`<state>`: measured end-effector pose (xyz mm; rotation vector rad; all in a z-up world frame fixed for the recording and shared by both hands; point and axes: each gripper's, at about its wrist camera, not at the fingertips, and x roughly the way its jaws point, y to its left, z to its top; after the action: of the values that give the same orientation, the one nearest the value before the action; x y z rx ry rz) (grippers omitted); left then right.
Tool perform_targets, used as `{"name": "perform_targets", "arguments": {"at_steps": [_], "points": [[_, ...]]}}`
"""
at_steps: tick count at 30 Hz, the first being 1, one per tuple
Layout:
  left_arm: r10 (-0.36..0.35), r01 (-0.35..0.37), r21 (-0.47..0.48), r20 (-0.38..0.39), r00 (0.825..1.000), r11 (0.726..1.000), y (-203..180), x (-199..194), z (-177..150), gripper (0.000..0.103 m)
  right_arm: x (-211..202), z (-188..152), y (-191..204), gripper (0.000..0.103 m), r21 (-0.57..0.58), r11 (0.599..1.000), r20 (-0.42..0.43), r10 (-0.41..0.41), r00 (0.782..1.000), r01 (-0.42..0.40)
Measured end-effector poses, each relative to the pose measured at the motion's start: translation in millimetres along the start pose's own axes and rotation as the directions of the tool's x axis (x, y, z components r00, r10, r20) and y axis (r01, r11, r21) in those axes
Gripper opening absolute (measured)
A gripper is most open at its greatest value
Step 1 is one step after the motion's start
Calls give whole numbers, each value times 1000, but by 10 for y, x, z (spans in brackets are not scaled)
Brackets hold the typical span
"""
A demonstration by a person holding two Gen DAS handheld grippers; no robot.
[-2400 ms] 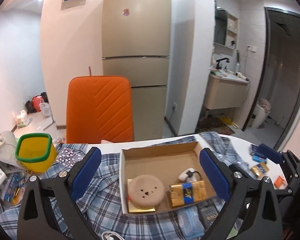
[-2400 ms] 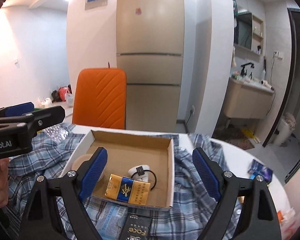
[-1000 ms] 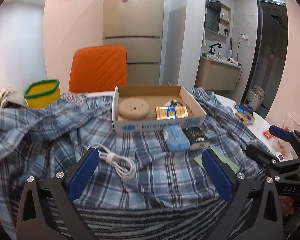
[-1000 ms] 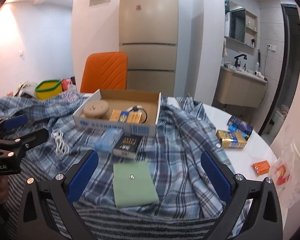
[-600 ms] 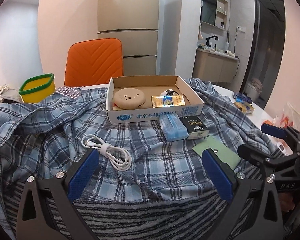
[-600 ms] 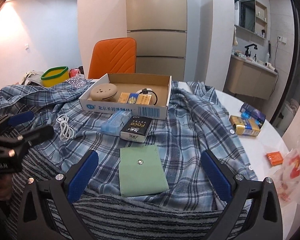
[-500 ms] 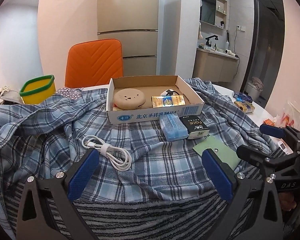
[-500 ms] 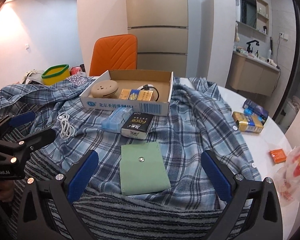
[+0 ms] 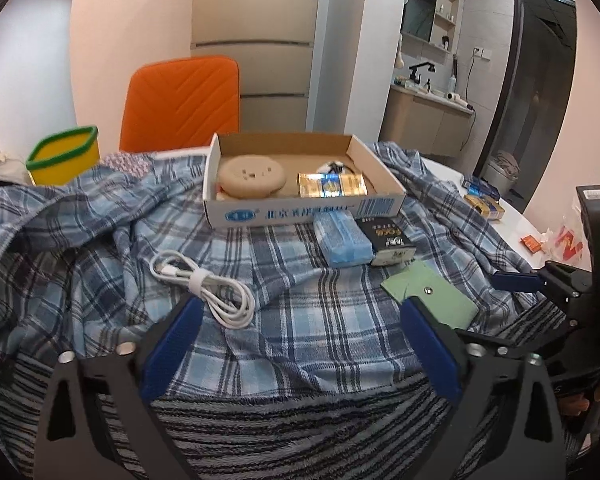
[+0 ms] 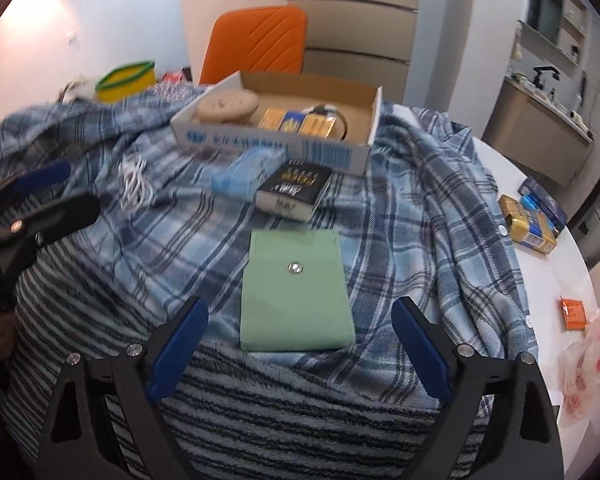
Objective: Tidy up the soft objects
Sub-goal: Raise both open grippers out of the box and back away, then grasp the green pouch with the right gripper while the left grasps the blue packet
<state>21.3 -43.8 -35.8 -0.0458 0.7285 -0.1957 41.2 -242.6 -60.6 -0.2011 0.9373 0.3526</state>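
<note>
A blue plaid shirt (image 9: 100, 248) is spread over the table, with a striped fuzzy cloth (image 9: 300, 432) at the near edge. My left gripper (image 9: 300, 312) hovers over the shirt, its jaws closing with only cloth below them. A flat green pouch (image 10: 296, 292) with a snap lies on the shirt. My right gripper (image 10: 300, 308) points down at the pouch's near edge. Its jaws are closing, and the pads stand clear of the pouch on either side. A white cable (image 9: 204, 280) lies coiled just ahead of the left finger.
A cardboard box (image 9: 300, 212) holding small items sits on the shirt, with a blue tissue pack (image 9: 342, 240) and a black box (image 9: 388, 240) in front. A yellow tub (image 9: 64, 156) and an orange chair (image 9: 180, 100) stand behind. Packets (image 10: 532, 224) lie on the bare white table (image 10: 548, 280).
The right gripper has sunk and tipped down toward the green pouch, which now looks larger. Both pairs of fingers stand a little closer together. The left view has barely shifted.
</note>
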Motion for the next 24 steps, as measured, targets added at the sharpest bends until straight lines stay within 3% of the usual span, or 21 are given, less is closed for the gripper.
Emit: {"name": "perform_targets", "arguments": {"at_steps": [12, 19, 24], "points": [[-13, 13, 5, -50, 999, 1000, -7, 93, -14, 91, 247, 36, -37, 82, 30, 1000, -91, 6, 996, -3], [-16, 17, 12, -50, 999, 1000, -18, 88, -18, 91, 302, 21, -56, 81, 47, 999, -109, 27, 994, -22], [-16, 17, 14, -52, 998, 1000, -27, 94, -18, 91, 307, 12, -28, 72, 34, 999, -110, 24, 994, -21]]}}
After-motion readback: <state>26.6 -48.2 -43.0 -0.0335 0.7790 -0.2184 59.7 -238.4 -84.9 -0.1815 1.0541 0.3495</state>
